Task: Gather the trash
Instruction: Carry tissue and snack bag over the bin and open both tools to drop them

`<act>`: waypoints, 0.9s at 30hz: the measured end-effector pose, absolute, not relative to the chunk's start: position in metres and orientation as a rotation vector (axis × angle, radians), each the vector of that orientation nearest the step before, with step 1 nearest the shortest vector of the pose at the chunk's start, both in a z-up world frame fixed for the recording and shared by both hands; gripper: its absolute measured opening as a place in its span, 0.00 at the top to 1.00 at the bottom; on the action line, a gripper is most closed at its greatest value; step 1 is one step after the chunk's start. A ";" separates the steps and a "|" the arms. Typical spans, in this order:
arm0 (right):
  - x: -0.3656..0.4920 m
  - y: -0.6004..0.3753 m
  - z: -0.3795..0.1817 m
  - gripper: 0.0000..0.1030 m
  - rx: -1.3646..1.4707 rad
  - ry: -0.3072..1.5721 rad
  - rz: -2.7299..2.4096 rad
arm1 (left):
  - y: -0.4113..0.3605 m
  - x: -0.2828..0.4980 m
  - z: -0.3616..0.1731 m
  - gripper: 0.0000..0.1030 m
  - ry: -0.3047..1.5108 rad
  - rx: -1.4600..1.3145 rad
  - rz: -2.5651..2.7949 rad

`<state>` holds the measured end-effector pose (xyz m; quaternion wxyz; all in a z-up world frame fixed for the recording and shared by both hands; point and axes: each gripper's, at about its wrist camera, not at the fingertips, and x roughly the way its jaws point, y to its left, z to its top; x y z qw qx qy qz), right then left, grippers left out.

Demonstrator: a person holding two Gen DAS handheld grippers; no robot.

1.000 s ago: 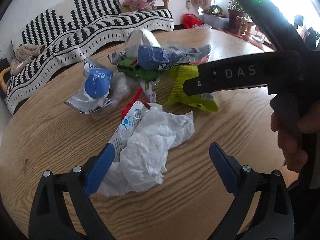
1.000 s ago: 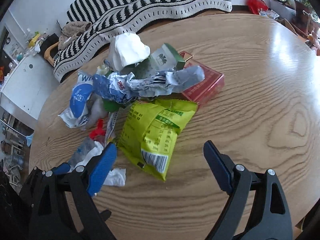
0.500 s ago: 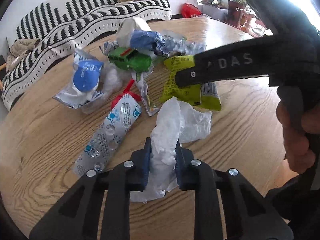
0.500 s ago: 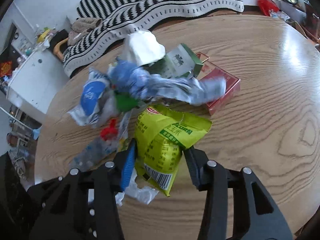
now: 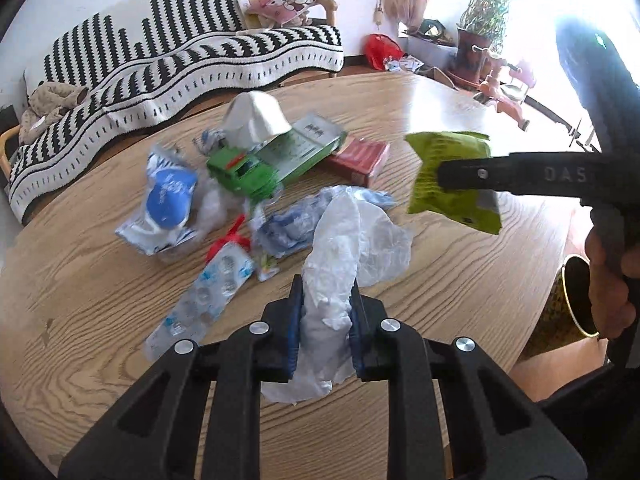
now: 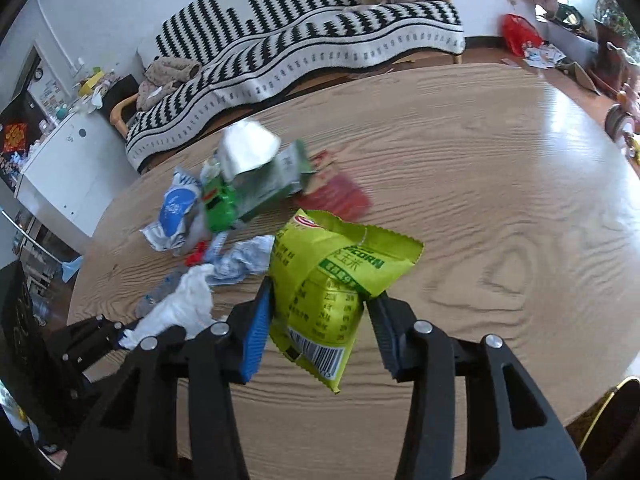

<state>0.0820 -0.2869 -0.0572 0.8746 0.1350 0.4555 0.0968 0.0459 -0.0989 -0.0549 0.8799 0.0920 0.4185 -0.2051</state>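
Behind the round wooden table (image 6: 500,208) ran a sofa draped in a black-and-white striped blanket (image 6: 320,36), which served as the far landmark for everything on the tabletop.

Two grippers were at work. The left gripper (image 5: 325,322) was clenched on one crumpled white plastic bag (image 5: 340,248), its blue-padded fingers (image 5: 295,320) pinching the bag's lower part while the rest billowed upward toward the sofa. The right gripper (image 6: 318,320) was clamped on one yellow-green snack packet (image 6: 332,276), barcode end hanging below the fingers (image 6: 256,332); in the left wrist view that same packet hung clear above the table, to the right of the pile.

Outward from the fingers, between them and the sofa, lay the remaining litter, all loosely heaped and partly overlapping: one clear blister strip with blue print (image 5: 200,304) just left of the white bag, one red scrap (image 5: 228,240) at its far end, one crumpled blue-grey wrapper (image 5: 288,228), one white pouch with a blue round label (image 5: 168,204), one bright green crushed packet (image 5: 240,172), one green-and-white carton (image 5: 308,148), one red flat box (image 5: 360,158) and, nearest the sofa, one white wad of tissue (image 5: 256,116). Motion blur smeared several of them.

At the table's right edge, away from the sofa, stood one dark bin with a gold rim (image 5: 568,300), partly hidden by the person's hand.
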 end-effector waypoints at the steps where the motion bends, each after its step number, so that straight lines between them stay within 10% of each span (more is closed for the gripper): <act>1: 0.079 -0.293 -0.056 0.55 0.280 0.948 0.192 | -0.103 0.047 -0.053 0.81 0.870 0.188 -0.432; 27: -0.136 -0.624 -0.081 0.55 0.419 0.876 -0.400 | -0.415 -0.011 -0.063 0.81 0.888 0.141 -0.849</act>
